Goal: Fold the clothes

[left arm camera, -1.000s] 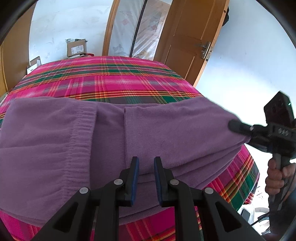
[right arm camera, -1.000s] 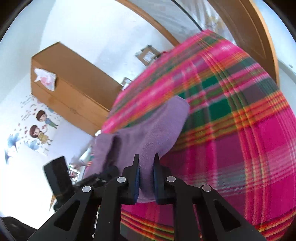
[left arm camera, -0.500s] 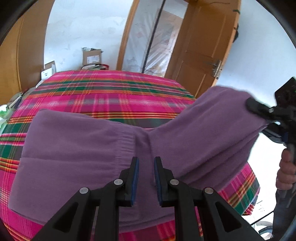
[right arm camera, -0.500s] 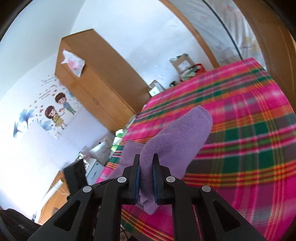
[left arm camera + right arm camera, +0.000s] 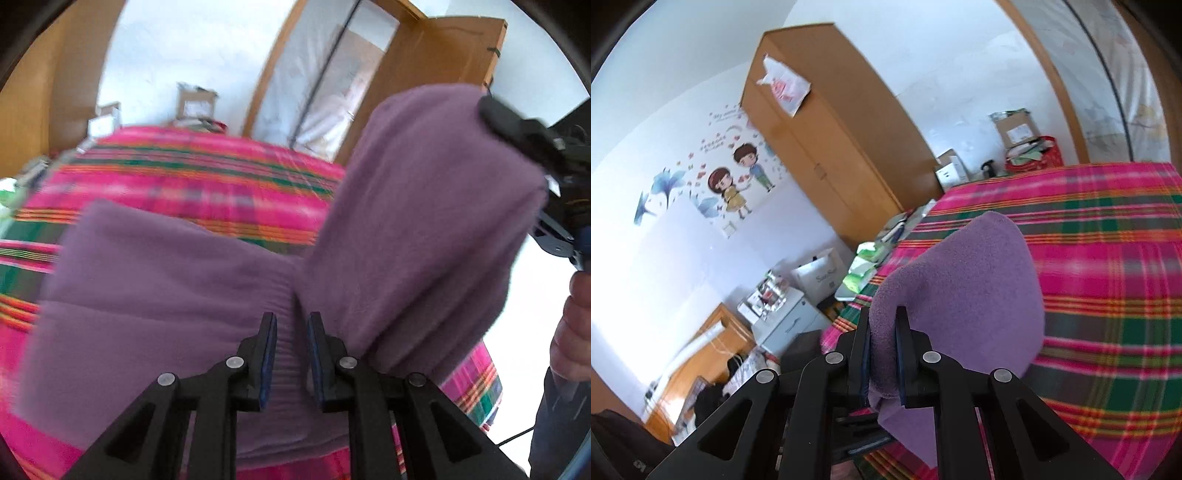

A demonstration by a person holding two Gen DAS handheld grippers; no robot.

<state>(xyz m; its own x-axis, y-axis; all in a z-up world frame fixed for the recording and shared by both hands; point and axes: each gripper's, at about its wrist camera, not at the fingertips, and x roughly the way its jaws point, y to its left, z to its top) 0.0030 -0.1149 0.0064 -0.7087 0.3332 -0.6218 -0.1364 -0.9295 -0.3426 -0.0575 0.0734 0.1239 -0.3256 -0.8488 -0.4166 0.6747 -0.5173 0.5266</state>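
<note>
Bunching between right gripper jaws, purple garment (seemingly) also fills left's.

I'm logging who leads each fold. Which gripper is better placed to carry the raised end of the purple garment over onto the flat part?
Right, probably. The right gripper is clamped on the raised end of the purple garment, up above the plaid bed. The left gripper pinches the near edge low down, suited to anchoring.

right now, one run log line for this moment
phase: folding | right gripper: shut on purple garment, raised | left gripper: shut on it | surface: plaid bed
</note>
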